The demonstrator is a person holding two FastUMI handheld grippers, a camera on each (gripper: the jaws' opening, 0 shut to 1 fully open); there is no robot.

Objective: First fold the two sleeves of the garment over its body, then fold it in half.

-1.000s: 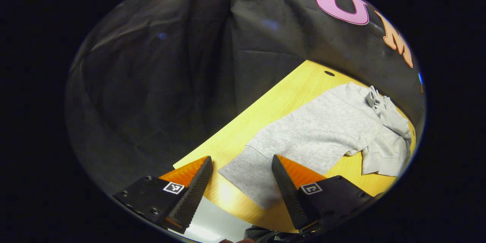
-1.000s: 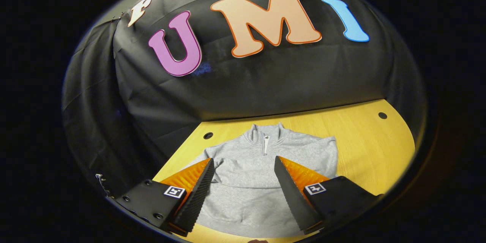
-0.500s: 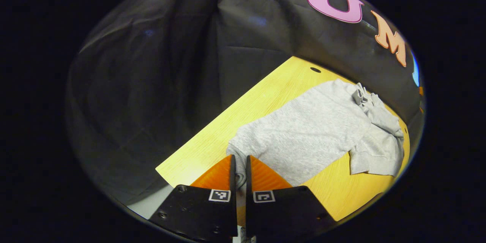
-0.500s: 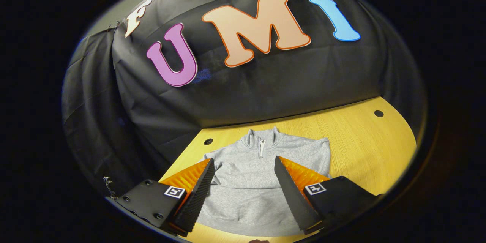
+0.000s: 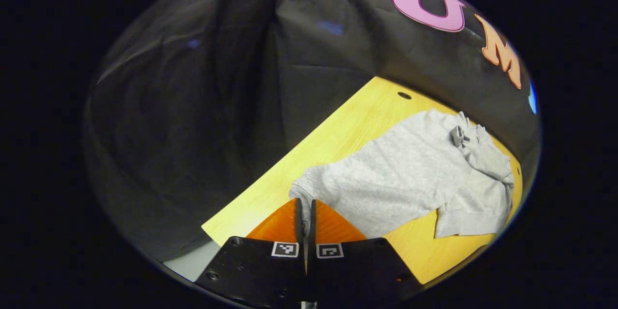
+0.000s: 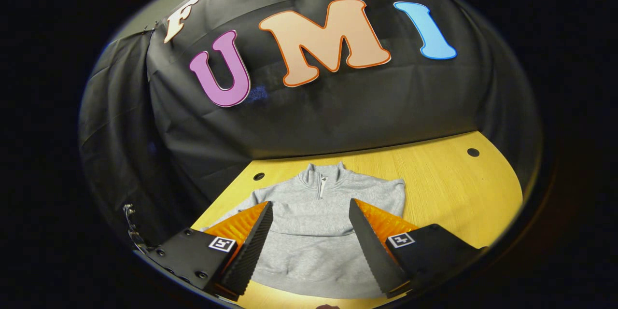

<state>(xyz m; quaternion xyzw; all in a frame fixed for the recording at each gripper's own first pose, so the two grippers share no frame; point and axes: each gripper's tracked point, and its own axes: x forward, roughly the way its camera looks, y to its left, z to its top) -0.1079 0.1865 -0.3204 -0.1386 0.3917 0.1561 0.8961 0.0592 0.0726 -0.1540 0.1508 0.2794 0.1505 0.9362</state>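
A light grey, soft fleece pullover with a short zip collar (image 6: pixel 316 222) lies flat on a yellow wooden bench (image 6: pixel 454 188), collar toward the black cloth wall at twelve o'clock in the right gripper view. In the left gripper view the garment's left sleeve (image 5: pixel 367 178) stretches from the body toward seven o'clock, and its cuff end sits between the fingers of the left claw (image 5: pixel 305 215), which are pressed nearly together on the fabric. The right claw (image 6: pixel 309 231) hovers above the pullover's lower body with its fingers wide apart, holding nothing.

This looks like the first step: folding a sleeve over the body. The next move likely calls for carrying the pinched cuff toward two o'clock, across the chest, keeping the grip firm so the soft cloth does not slip.
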